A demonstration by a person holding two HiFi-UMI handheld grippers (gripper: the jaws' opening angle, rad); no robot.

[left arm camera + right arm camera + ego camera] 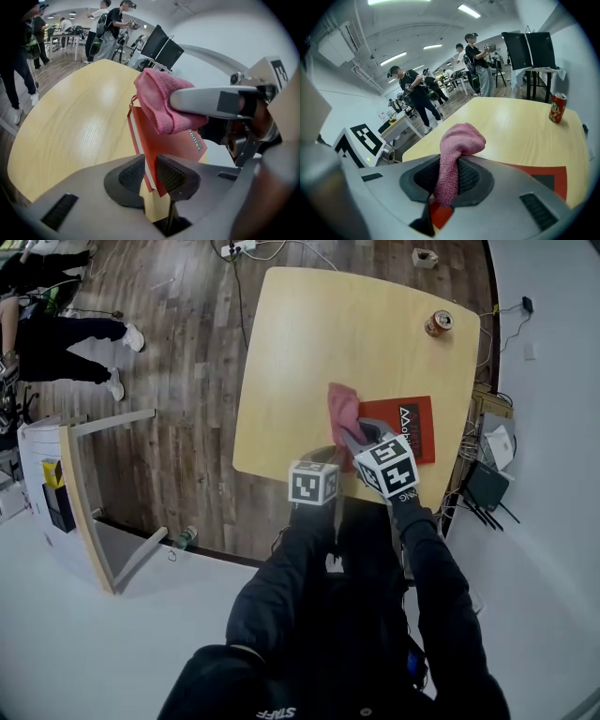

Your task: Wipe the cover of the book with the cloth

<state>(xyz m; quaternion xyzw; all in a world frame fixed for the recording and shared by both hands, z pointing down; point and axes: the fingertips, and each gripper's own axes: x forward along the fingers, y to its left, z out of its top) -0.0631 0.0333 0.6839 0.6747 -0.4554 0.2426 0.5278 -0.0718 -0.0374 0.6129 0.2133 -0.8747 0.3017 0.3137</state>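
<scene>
Book (419, 423), red with white lettering, lies at the table's (356, 324) near right edge, left gripper (150, 172) pinching its near corner. Right gripper (449, 176) clamps a fuzzy pink cloth (343, 409) on the cover's left end.

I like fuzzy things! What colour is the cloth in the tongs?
Pink. The cloth shows best in the right gripper view.

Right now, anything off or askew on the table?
Nothing stands out. The left tool clamps the red book's edge, the right tool holds the pink cloth over its cover, and the can stands upright, apart from both.
</scene>
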